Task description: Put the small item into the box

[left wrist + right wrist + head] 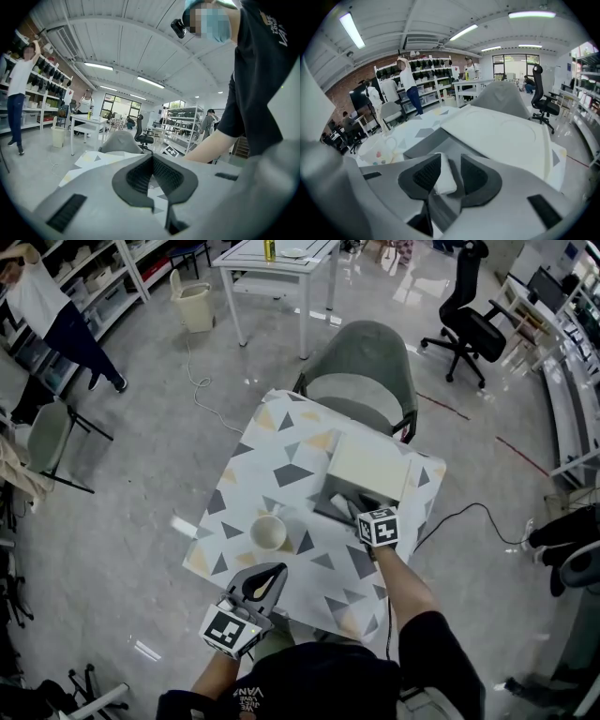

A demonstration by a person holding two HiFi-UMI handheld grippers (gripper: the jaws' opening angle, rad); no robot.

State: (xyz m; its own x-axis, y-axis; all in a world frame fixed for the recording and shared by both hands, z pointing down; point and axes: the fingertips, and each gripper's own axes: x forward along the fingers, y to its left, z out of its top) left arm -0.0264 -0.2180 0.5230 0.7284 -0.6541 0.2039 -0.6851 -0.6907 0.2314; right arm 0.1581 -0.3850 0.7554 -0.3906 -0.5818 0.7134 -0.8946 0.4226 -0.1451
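A small white block (444,176) lies between my right gripper's (450,163) jaws, above the grey box's (425,140) inside. It leans on the left pad, and a dark gap separates it from the right pad. The box's cream lid (501,136) lies open behind it. In the head view the right gripper (361,514) hangs over the box (333,504) at the table's right. My left gripper (272,570) hovers by the table's near edge, its jaws together and empty; in its own view the left gripper (152,161) points across the table.
A white mug (269,532) with coloured dots stands left of the box on the patterned tablecloth (281,442). A grey chair (361,371) is pushed in at the far side. A person (47,310) stands by shelves at the far left.
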